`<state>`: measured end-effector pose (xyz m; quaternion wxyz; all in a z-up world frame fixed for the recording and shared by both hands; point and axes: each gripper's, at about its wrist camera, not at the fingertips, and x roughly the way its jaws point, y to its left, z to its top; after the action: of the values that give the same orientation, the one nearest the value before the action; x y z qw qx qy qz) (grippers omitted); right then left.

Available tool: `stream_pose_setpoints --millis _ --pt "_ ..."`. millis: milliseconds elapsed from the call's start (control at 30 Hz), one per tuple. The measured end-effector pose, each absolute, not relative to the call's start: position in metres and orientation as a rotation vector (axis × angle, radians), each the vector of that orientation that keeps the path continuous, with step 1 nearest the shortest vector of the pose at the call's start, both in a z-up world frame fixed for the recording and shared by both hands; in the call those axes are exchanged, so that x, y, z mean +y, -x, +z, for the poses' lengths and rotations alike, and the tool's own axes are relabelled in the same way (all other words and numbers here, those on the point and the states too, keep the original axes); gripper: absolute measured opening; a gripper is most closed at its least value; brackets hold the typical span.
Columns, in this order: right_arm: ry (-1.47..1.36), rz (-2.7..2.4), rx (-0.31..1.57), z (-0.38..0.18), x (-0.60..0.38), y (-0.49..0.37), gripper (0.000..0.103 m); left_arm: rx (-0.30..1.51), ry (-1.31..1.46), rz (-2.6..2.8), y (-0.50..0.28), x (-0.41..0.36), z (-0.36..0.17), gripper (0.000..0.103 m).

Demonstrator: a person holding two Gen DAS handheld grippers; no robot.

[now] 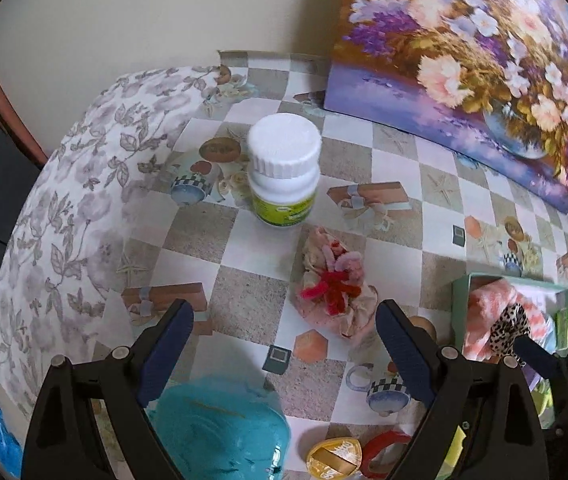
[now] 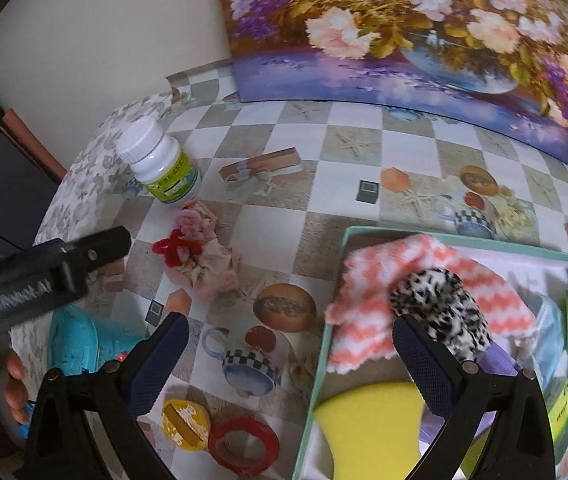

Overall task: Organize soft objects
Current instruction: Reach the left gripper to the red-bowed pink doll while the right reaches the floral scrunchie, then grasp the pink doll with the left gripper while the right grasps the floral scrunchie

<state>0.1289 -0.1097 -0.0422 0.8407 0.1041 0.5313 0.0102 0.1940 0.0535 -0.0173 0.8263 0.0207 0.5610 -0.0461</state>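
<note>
A crumpled pink cloth bundle (image 1: 336, 292) with red fuzzy wire on it lies on the checked tablecloth, just ahead of my left gripper (image 1: 284, 324), which is open and empty above it. The same bundle (image 2: 204, 256) shows left of my right gripper (image 2: 292, 344), also open and empty, astride the left rim of the mint green box (image 2: 326, 320). In the box lie a pink zigzag cloth (image 2: 484, 280), a leopard-print fuzzy piece (image 2: 440, 308) by my right fingertip, and a yellow sponge (image 2: 368, 420). A teal soft object (image 1: 220, 428) sits under the left gripper.
A white bottle (image 1: 284, 168) with a green label stands beyond the bundle. A yellow round item (image 2: 184, 424) and a red tape ring (image 2: 244, 444) lie near the front edge. A flower painting (image 2: 404, 32) leans at the back. A hand (image 2: 16, 380) holds the left gripper (image 2: 84, 256).
</note>
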Motion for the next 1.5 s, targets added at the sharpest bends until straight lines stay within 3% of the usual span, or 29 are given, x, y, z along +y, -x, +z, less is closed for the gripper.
stream_pose_setpoints --millis 367,667,967,1033,1167,1200,1500 --pt "-0.180 0.101 1.124 -0.048 -0.092 -0.149 0.103 1.349 -0.073 -0.275 -0.238 0.054 -0.023 0.093" --pt "-0.173 0.137 1.153 -0.062 -0.086 -0.158 0.102 1.534 -0.114 -0.303 -0.256 0.036 -0.070 0.091" --pt "-0.172 0.145 1.165 -0.068 -0.083 -0.162 0.102 1.556 -0.123 -0.352 -0.258 0.015 -0.082 0.065" --pt "-0.168 0.150 1.163 -0.069 -0.081 -0.163 0.102 1.565 -0.114 -0.370 -0.256 0.011 -0.086 0.049" --pt "-0.164 0.150 1.164 -0.070 -0.079 -0.164 0.102 1.568 -0.090 -0.388 -0.254 0.005 -0.090 0.038" --pt "-0.163 0.150 1.164 -0.070 -0.079 -0.164 0.102 1.566 -0.084 -0.393 -0.254 0.006 -0.091 0.030" --pt "-0.135 0.174 1.148 -0.070 -0.067 -0.169 0.100 1.512 -0.034 -0.452 -0.249 0.031 -0.071 0.030"
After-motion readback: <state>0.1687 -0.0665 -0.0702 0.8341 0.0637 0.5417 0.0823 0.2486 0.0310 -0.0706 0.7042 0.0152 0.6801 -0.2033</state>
